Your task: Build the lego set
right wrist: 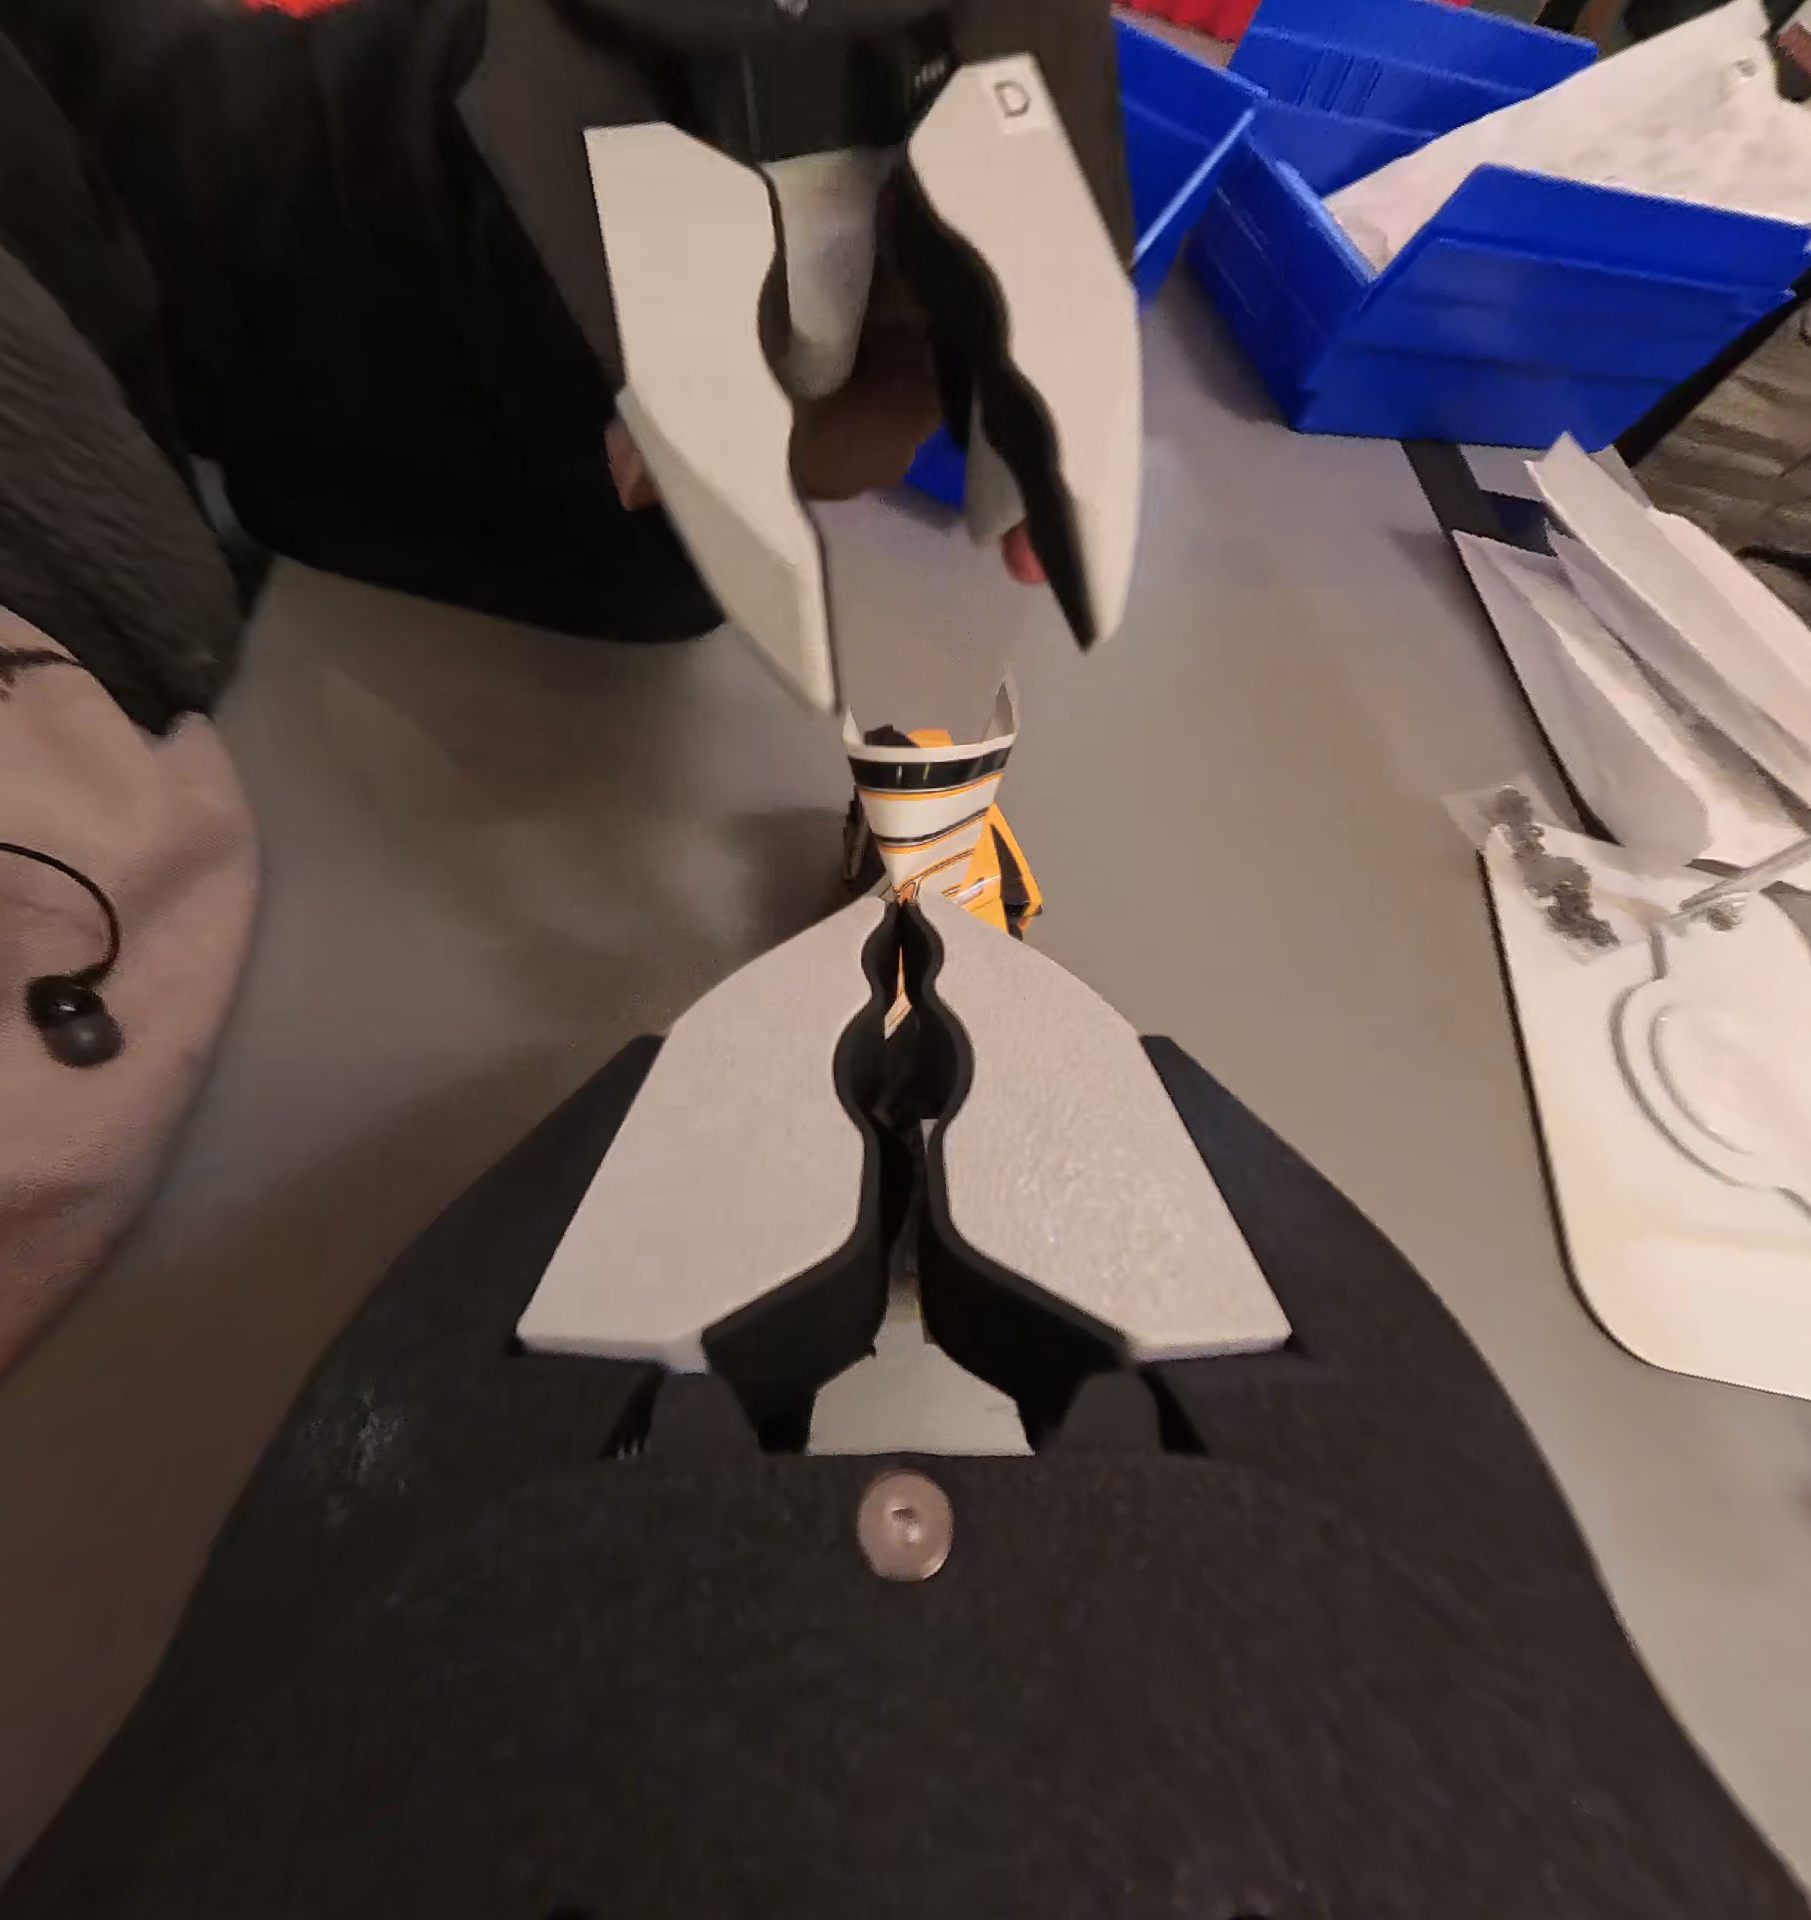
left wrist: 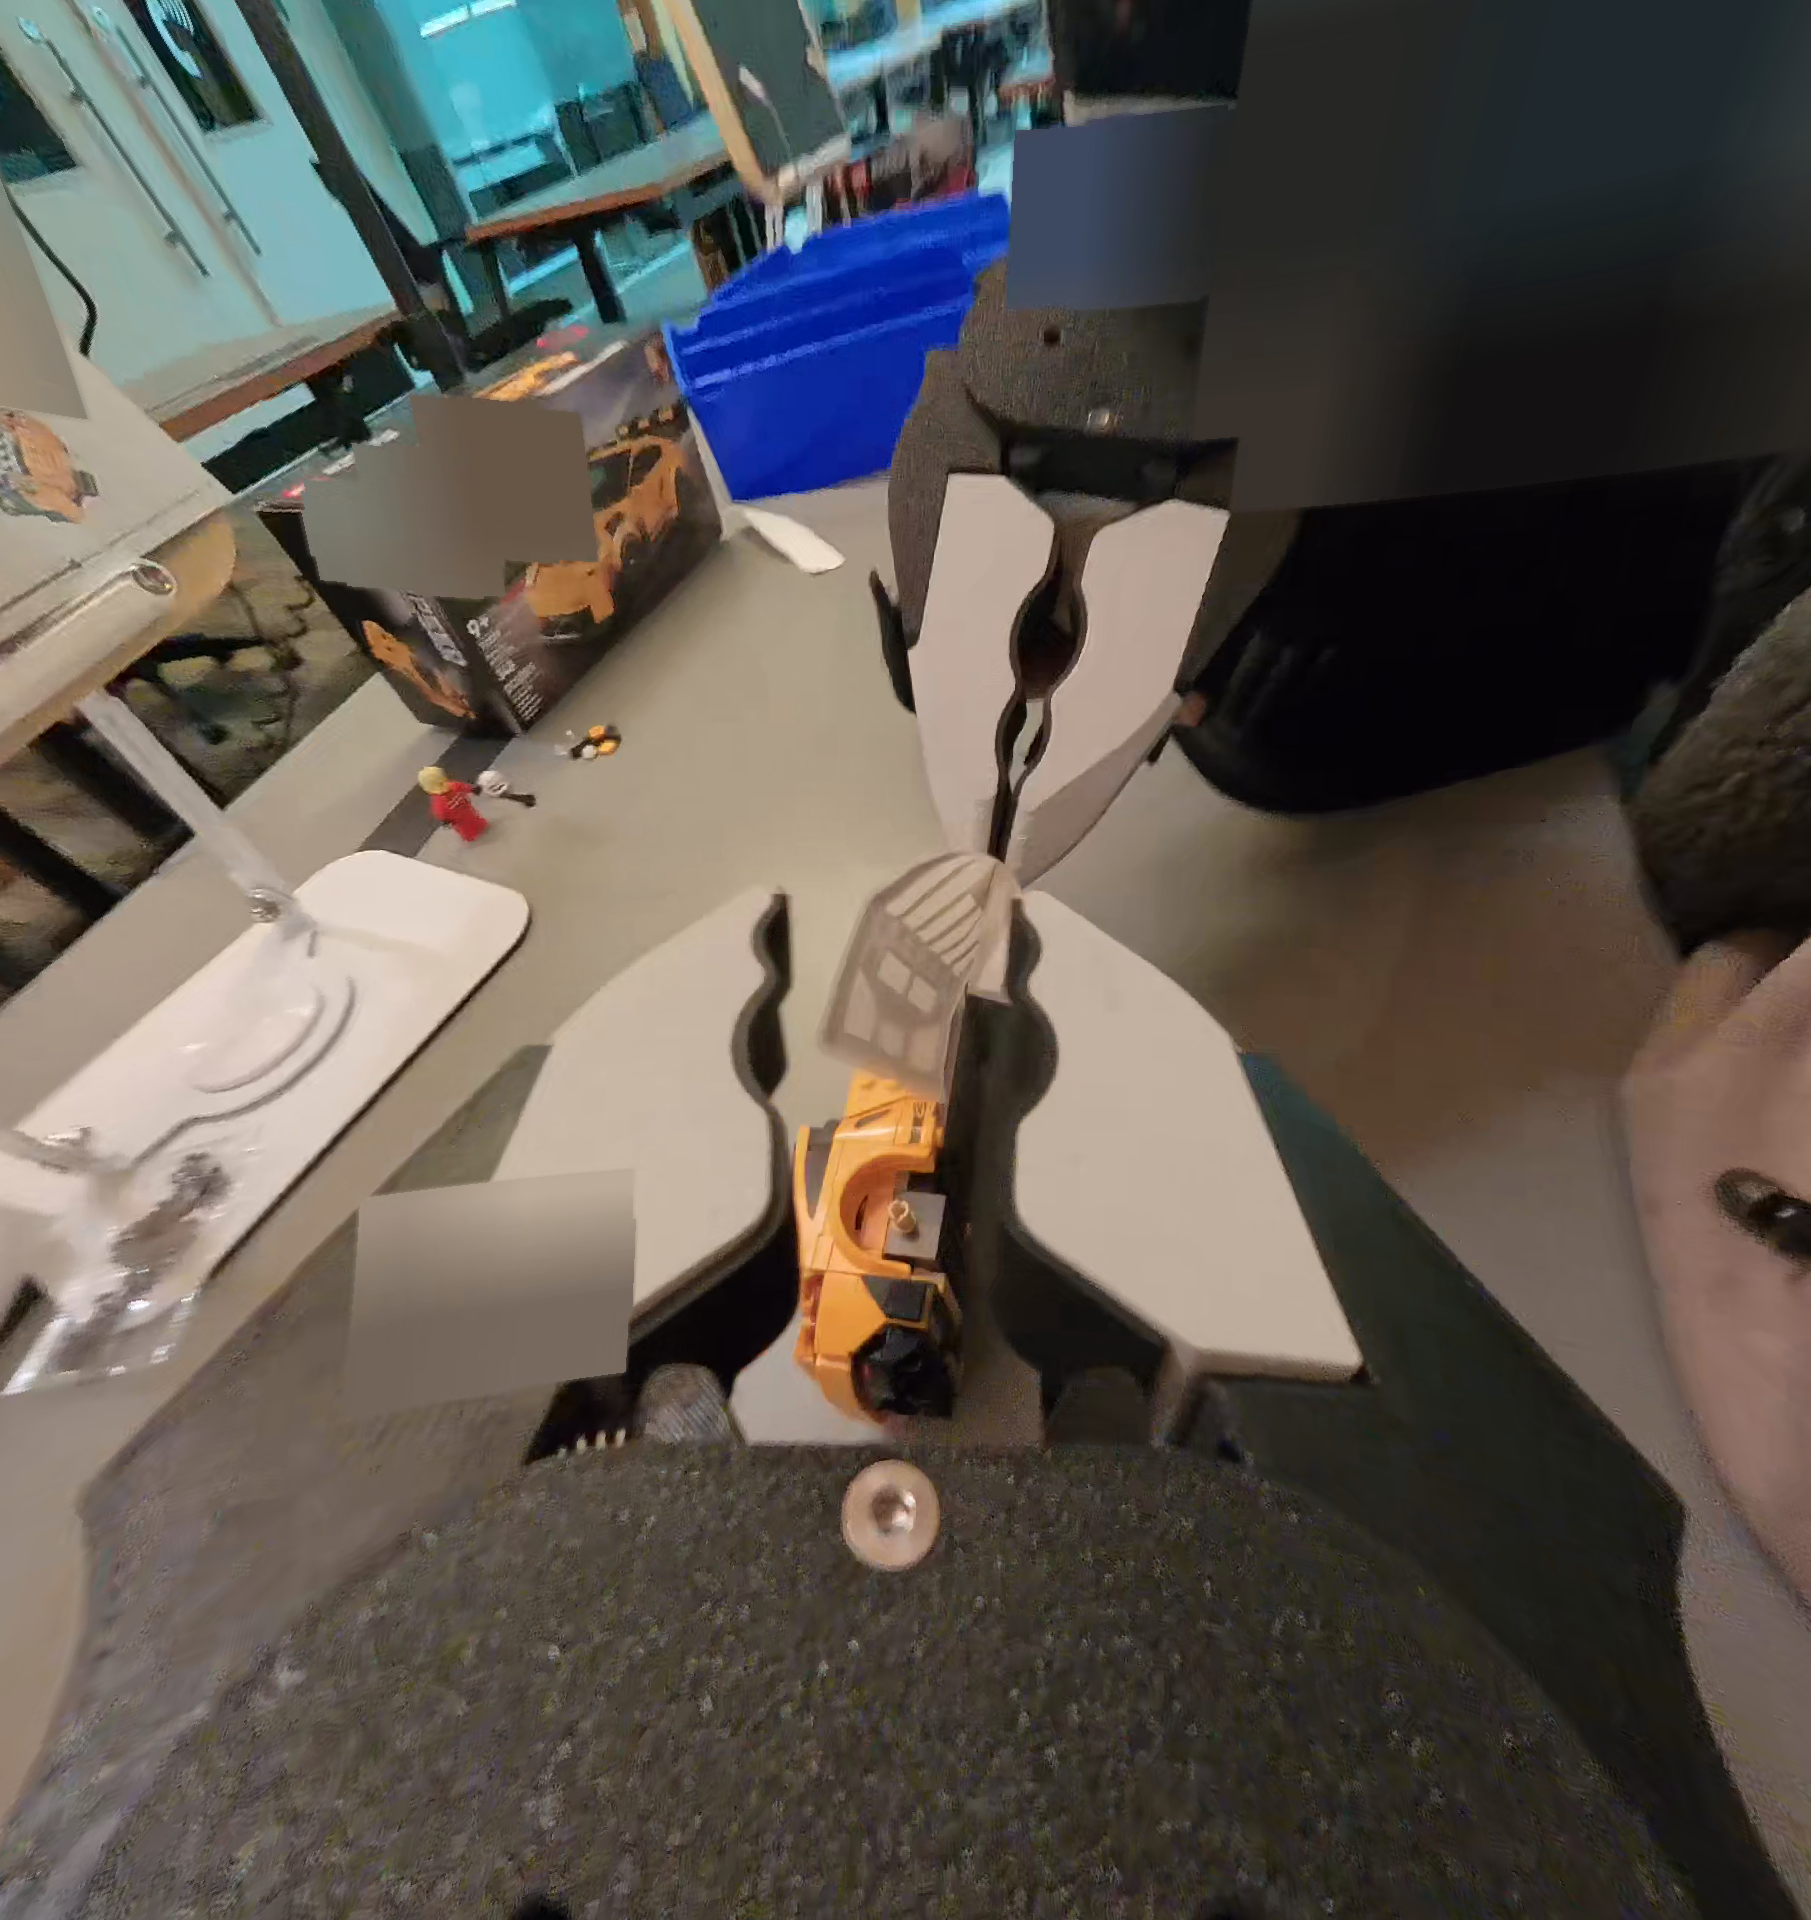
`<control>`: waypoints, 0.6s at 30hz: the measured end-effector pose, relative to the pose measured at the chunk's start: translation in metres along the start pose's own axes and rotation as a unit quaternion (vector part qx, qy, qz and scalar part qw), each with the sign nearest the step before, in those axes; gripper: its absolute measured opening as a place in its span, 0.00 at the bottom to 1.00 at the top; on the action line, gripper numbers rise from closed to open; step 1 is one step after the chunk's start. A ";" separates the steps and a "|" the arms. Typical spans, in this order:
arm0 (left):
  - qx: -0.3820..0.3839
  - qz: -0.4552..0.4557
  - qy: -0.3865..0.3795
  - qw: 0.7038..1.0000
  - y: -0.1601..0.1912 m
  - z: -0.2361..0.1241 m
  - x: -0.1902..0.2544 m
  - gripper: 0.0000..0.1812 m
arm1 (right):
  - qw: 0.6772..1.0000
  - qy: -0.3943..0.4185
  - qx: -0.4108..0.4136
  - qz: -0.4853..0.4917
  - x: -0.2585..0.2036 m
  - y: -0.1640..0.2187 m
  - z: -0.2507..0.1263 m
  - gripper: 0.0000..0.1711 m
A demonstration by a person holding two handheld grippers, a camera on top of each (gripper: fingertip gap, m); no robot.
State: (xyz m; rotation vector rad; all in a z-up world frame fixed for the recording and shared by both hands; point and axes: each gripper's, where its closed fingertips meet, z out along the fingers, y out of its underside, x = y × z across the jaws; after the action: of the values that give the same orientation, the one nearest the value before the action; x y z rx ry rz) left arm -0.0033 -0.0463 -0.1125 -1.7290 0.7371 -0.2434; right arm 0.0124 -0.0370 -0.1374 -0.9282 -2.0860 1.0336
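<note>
An orange lego car [left wrist: 875, 1247] shows in the gap between my left gripper's [left wrist: 885, 914] fingers, low in the left wrist view. The left jaws stand wide apart. In the right wrist view the left gripper [right wrist: 953, 665] hangs open just above the car [right wrist: 1010, 873], not touching it. My right gripper [right wrist: 901, 914] is shut on a curled sticker sheet [right wrist: 927, 821], white with black and orange stripes, held against the car. In the left wrist view the right gripper [left wrist: 1005, 852] comes down from above, with the sheet's grey back [left wrist: 911, 977] over the car.
On the grey table [left wrist: 776, 675] are the lego box [left wrist: 527, 582], a red minifigure [left wrist: 454, 805], small loose parts [left wrist: 594, 740], blue bins [right wrist: 1503, 291], white paper bags [right wrist: 1690, 675], a white stand base [right wrist: 1711, 1143] and a clear parts bag [left wrist: 142, 1268]. A person's clothing [right wrist: 49, 935] is close by. Less than 4 cm separates the two grippers' tips.
</note>
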 end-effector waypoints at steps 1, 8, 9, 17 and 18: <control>-0.022 0.014 0.001 1.000 0.003 0.004 0.004 0.27 | 1.000 0.006 -0.010 -0.011 -0.002 0.000 0.003 0.00; -0.073 0.056 0.002 0.996 0.016 0.017 0.015 0.13 | 0.992 0.045 -0.051 -0.103 -0.010 -0.003 0.007 0.00; -0.066 0.050 0.011 0.997 0.014 0.017 0.017 0.09 | 0.991 0.050 -0.047 -0.112 -0.010 -0.005 0.005 0.00; 0.016 0.028 0.022 0.999 -0.004 0.006 0.014 0.00 | 0.997 0.038 0.020 -0.068 -0.006 -0.022 -0.008 0.06; 0.025 0.028 0.023 0.999 -0.006 0.005 0.014 0.00 | 0.997 0.038 0.026 -0.064 -0.004 -0.023 -0.008 0.07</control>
State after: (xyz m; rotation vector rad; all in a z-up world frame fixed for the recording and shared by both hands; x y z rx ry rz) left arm 0.0122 -0.0500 -0.1110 -1.6575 0.8054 -0.2620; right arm 0.0142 -0.0471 -0.1152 -0.7867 -2.0174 0.9663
